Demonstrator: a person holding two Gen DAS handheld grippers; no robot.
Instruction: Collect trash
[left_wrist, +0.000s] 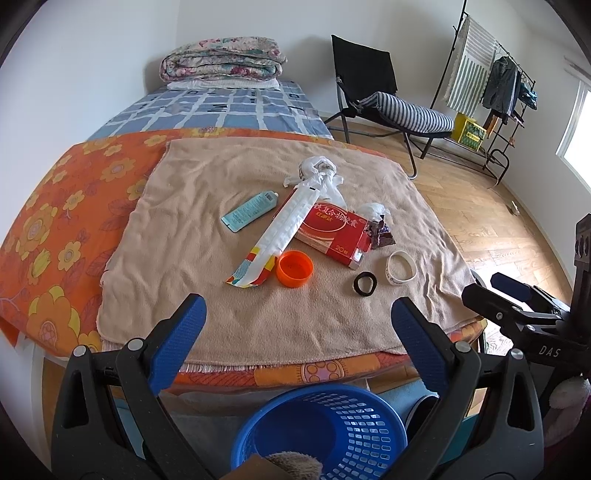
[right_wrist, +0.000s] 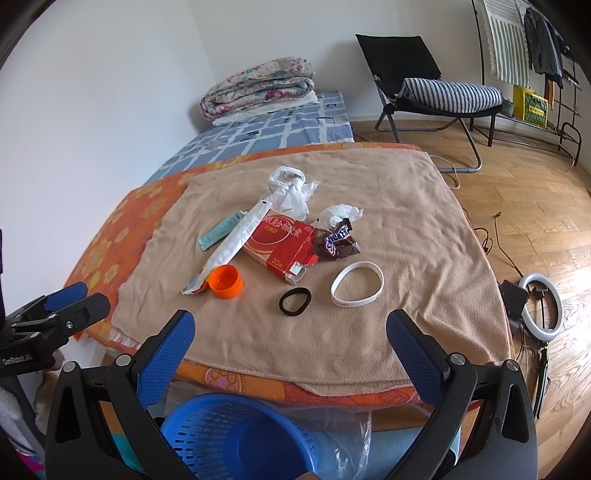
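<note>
While both the left gripper (left_wrist: 298, 319) and right gripper (right_wrist: 290, 334) hang spread and empty above the blue basket (right_wrist: 236, 439), nothing seems collected yet. Trash lies well ahead on the tan blanket (right_wrist: 369, 332); next likely means reaching forward. A wrapper (right_wrist: 338, 240) reads "SNICKERS"; the red box (right_wrist: 280, 245) shows "20".

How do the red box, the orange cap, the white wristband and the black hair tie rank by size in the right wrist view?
1. red box
2. white wristband
3. orange cap
4. black hair tie

Wristband and cap look close; the wristband spans a bit wider.
</note>
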